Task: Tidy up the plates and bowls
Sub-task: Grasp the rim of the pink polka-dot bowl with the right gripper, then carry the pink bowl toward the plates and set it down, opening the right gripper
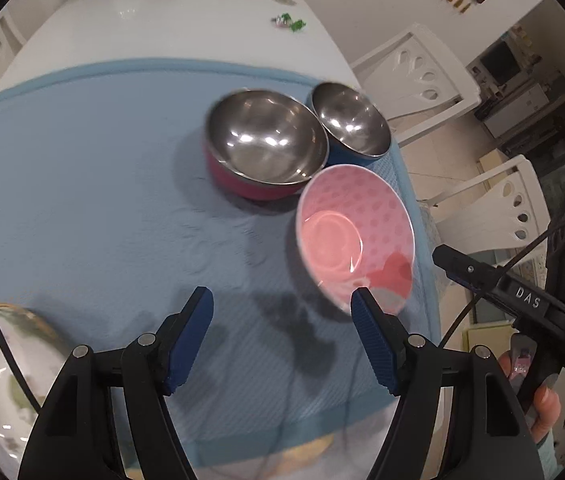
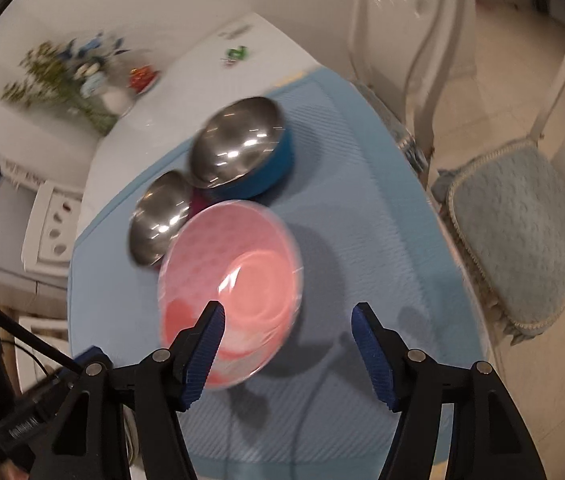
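Both tongs, left (image 1: 282, 308) and right (image 2: 288, 322), spread wide, empty; pink dotted plastic bowl (image 2: 234, 292) near steel bowls (image 1: 266, 140), likely for nesting.

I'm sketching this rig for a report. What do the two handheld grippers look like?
Both look alike: the left gripper and right gripper have black angular arms with silver pivot pins and ribbed blue pads. In the left view, the right one carries white "DAS" lettering and a thin black cable.
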`<state>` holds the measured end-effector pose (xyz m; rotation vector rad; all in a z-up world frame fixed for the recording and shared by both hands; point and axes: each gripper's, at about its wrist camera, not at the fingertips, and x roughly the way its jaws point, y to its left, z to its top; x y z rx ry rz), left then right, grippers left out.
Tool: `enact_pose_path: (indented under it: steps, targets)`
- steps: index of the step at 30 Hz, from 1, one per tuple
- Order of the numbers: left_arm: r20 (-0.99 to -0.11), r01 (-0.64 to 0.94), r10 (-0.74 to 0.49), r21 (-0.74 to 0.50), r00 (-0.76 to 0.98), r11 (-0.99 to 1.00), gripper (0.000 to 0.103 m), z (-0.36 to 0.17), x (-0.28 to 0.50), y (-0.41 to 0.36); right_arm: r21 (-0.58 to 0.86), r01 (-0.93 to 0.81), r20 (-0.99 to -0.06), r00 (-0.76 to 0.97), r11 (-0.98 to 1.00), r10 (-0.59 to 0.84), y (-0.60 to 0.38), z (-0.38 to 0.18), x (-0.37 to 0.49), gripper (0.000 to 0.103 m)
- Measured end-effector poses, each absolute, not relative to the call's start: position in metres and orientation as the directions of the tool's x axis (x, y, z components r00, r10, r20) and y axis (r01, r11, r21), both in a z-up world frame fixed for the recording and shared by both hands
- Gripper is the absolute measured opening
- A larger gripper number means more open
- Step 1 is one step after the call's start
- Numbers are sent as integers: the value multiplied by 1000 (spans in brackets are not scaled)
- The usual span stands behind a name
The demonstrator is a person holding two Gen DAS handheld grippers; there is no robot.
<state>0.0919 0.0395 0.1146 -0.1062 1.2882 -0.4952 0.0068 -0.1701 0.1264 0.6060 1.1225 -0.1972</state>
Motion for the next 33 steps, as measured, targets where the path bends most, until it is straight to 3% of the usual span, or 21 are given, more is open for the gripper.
enact_pose_path:
  steps: [6,11,14,18,22,33]
  targets:
    - [-913,209,-364,-326,183,922,68,73,102,9,391,392,-891,389,833,235,-194,97,28,62]
    - [-918,138,-355,-334,178,933,50,54,107,8,375,316,-901,347,872,262,-178,78,44,31]
    - [-912,133,-370,-351,175,927,24,49,107,6,370,297,-901,347,880,262,-172,68,47,12]
    - [-905,162,-388,-363,172,918,14,47,101,-2,317,246,-905,366,916,215,-158,72,41,10]
    - [-910,193,-362,-325,200,926,14,54,91,-7,268,219,-912,372,938,173,-152,77,31,10]
    - [-907,224,-363,-317,212,922,14,96,39,19,296,186,-908,358,937,215,-126,114,-22,10]
